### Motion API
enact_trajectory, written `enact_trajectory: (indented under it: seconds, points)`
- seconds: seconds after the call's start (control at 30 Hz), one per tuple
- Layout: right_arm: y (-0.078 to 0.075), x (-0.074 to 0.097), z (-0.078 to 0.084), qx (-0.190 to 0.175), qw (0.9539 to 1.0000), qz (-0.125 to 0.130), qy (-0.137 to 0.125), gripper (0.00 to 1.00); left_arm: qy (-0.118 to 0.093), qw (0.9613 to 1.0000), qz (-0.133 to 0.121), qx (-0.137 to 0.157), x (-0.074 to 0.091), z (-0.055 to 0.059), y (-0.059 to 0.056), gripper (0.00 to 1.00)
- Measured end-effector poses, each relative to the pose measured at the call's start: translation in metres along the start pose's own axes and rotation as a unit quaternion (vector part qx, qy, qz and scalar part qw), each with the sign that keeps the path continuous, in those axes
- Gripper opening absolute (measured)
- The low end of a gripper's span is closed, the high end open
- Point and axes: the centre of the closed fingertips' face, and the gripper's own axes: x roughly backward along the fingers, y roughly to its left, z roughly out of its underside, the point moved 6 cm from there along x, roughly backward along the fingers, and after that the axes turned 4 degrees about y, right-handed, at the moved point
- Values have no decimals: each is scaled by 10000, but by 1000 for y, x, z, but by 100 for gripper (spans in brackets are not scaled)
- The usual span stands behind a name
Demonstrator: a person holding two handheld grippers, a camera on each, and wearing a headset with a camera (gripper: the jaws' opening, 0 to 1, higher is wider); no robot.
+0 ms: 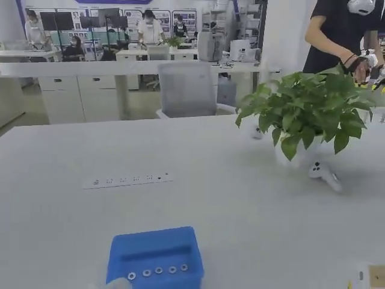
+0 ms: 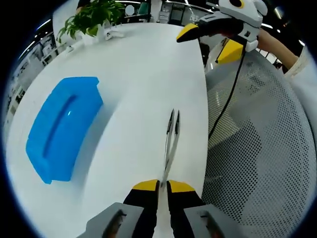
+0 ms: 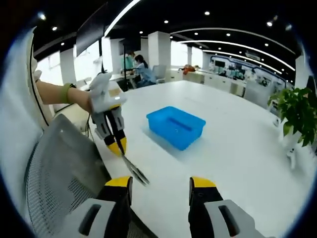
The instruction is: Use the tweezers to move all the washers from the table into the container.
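Note:
A blue container [image 1: 155, 257] stands near the table's front edge, and a row of several washers [image 1: 157, 270] shows along its near side. In the left gripper view my left gripper [image 2: 164, 184] is shut on metal tweezers [image 2: 171, 139], which point out over the white table, right of the blue container [image 2: 62, 126]. My right gripper [image 3: 161, 182] is open with nothing between its jaws. Ahead of it are the left gripper [image 3: 113, 130], the tweezers [image 3: 136, 172] and the container [image 3: 176, 126]. The right gripper [image 2: 218, 27] comes into the left gripper view at the top.
A potted plant [image 1: 310, 111] in a white pot stands at the right. A white controller [image 1: 325, 174] lies beside it. A power strip [image 1: 127, 179] is set into the table [image 1: 228, 205]. A grey mesh chair [image 2: 257, 148] is at the table's edge. A person [image 1: 343, 33] stands behind the plant.

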Motion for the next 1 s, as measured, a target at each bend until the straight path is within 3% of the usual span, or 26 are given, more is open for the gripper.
enact_trajectory:
  seconds: [0.1, 0.23, 0.33, 0.43, 0.6, 0.63, 0.67, 0.77, 0.83, 0.87, 0.97, 1.0]
  points:
    - [2, 0, -1, -56, 10000, 25, -61, 45, -195, 9994, -185, 218, 7, 4, -4, 10]
    - [4, -2, -6, -38, 9999, 10, -105, 46, -661, 9939, -404, 785, 22, 14, -11, 17]
    - [5, -5, -8, -46, 9999, -38, -158, 47, -1087, 9846, -642, 1211, 37, 21, -15, 22]
    - [5, -8, -7, 40, 9999, -67, -96, 47, -1613, 9694, -924, 1602, 56, 29, -17, 23]
    - [-4, -6, -7, 26, 9999, 14, -146, 50, -2083, 9491, -1547, 1788, 83, 39, -20, 33]
    - [-6, -4, -7, -10, 9998, 49, -187, 51, -2236, 9422, -1714, 1814, 89, 40, -21, 35]
    - [-8, -3, -8, -51, 9997, 94, -233, 51, -2309, 9386, -1785, 1841, 93, 41, -23, 35]
    - [-15, 2, -11, -335, 9976, 278, -538, 54, -2608, 9207, -2143, 1957, 107, 43, -25, 40]
    - [-19, 7, -15, -577, 9945, 347, -801, 57, -2855, 9067, -2291, 2095, 115, 44, -28, 43]
    - [-20, 10, -17, -709, 9921, 398, -958, 58, -3018, 8967, -2396, 2180, 120, 44, -29, 45]
    - [-24, 18, -23, -1041, 9846, 423, -1343, 61, -3393, 8740, -2583, 2330, 130, 45, -31, 48]
    - [-33, 24, -21, -1102, 9822, 461, -1453, 62, -3514, 8652, -2663, 2389, 134, 46, -32, 50]
